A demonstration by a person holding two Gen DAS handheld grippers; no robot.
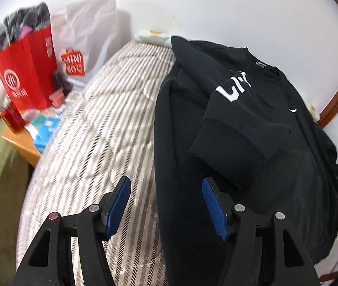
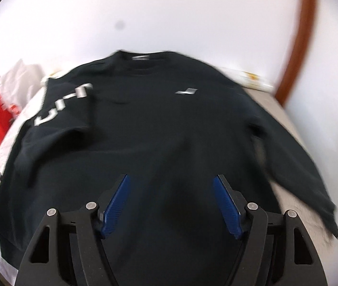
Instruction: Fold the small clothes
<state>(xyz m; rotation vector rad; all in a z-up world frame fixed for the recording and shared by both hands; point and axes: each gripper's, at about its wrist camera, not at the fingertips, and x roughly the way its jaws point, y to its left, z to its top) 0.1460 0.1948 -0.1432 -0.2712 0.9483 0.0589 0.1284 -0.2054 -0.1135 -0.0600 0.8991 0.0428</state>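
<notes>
A black sweatshirt (image 1: 252,143) lies front-up on a striped mattress (image 1: 102,119), its collar toward the white wall (image 1: 216,4). One sleeve, printed with white lettering (image 1: 234,88), is already folded in across the chest, its ribbed cuff (image 1: 235,147) resting on the body of the garment. The other sleeve (image 2: 295,166) is still spread outward to the side, its cuff near the mattress edge. The hem has not yet been brought up toward the collar, so the fold appears to be at an early stage: one sleeve in, one sleeve and the body folds remaining.

The left gripper (image 1: 166,205) hovers over the near edge of the sweatshirt, where black cloth meets striped mattress; its blue pads (image 1: 213,205) stand apart and nothing is between them. The right gripper (image 2: 171,205) hangs above the lower middle of the garment, jaws likewise parted and empty.

Beside the mattress, red shopping bags (image 1: 28,71) and small boxes crowd a wooden side table (image 1: 23,147), well apart from the sweatshirt.
</notes>
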